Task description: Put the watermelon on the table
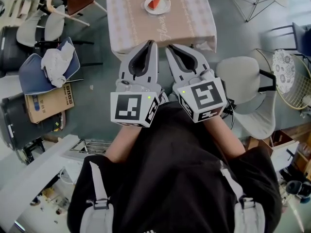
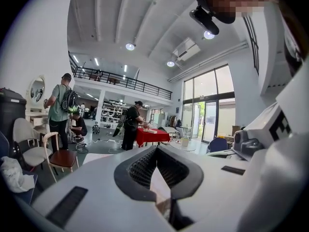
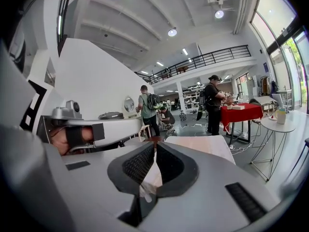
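A watermelon slice lies on the plate on the table; my left gripper and right gripper have jaws pressed together, holding nothing.

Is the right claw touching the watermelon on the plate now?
Apart. The head view shows the right claw shut near the front edge of the table, while the watermelon lies on its plate farther up, with bare tablecloth between.
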Available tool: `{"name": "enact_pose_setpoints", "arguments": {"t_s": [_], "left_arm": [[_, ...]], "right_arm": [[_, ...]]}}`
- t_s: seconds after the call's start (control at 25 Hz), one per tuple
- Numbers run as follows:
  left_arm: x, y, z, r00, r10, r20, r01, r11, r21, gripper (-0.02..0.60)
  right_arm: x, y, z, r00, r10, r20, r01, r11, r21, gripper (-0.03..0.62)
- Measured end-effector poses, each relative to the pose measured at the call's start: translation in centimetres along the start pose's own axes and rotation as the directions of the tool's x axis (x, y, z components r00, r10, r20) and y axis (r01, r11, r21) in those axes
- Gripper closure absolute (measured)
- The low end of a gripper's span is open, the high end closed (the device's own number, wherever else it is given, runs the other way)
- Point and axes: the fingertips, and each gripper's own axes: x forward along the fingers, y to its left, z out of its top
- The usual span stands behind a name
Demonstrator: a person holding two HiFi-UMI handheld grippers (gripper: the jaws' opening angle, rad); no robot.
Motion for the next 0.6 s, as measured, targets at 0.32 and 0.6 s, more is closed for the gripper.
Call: {"name": "enact_pose_setpoints", "arguments": {"t_s": [0.32,0.6], "left_arm": [[-0.2,0.2,0.1,1.0,-0.021,-0.01,0.021,1.0,-0.007,0.572],[-0.7,0.5,0.3,1.0,-0.002,-0.005,0.002,1.0,0.008,0.572]], "right_arm": [[0.6,0.3,0.4,1.0,-0.019,-0.003,0.019,1.0,-0.001,0.568],[0.8,1.2,0.5,1.0,0.002,0.009,-0.002,1.0,-0.005,0.568]]}}
